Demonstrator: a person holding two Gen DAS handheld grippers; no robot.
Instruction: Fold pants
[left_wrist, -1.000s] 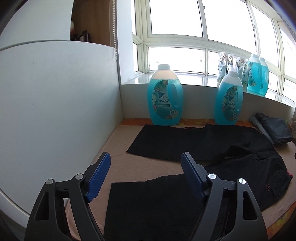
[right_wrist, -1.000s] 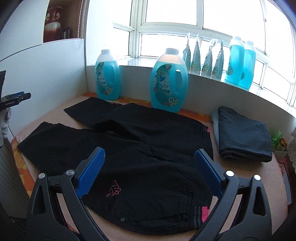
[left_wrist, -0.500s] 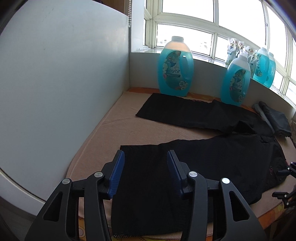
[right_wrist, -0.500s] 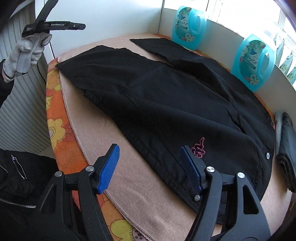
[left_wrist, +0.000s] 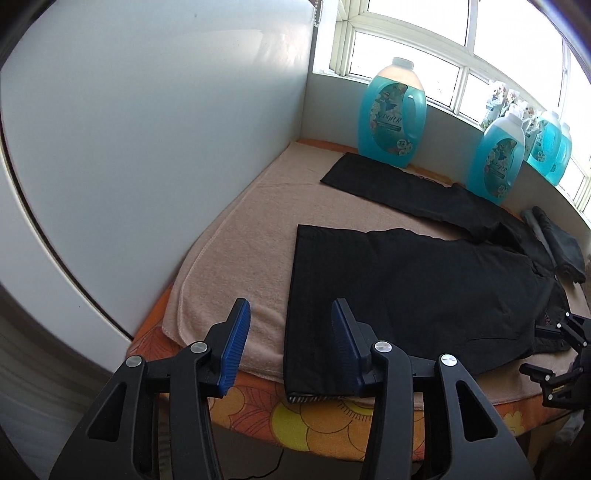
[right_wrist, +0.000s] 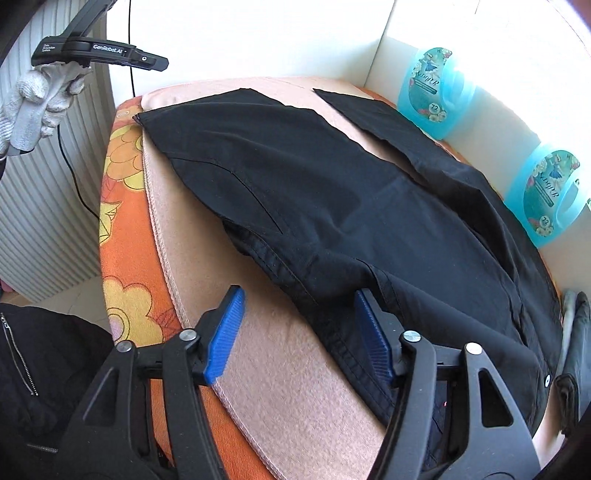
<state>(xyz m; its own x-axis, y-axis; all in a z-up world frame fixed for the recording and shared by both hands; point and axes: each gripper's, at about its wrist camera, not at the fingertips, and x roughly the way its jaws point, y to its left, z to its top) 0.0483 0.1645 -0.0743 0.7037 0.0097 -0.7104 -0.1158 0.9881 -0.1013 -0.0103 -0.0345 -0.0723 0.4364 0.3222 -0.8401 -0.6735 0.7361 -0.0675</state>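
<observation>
With the pants (left_wrist: 424, 288) spread lengthwise on the towel (left_wrist: 236, 236), your left gripper (left_wrist: 288, 347) straddles the near hem corner and your right gripper (right_wrist: 299, 332) the waist edge, both half-closed, having just narrowed, gripping nothing.

"GenRobot.AI" in white print on the black body of the left tool (right_wrist: 99, 51), with two lines of tiny print beside it, too small to read. Number "72" in a round badge on the label of the near blue detergent bottle (left_wrist: 392, 114), left wrist view; script brand name on the same label, not clearly legible. "72" also on the bottle label (right_wrist: 430, 86) in right wrist view. Small pink logo on the black pants (left_wrist: 546, 316), unreadable.
</observation>
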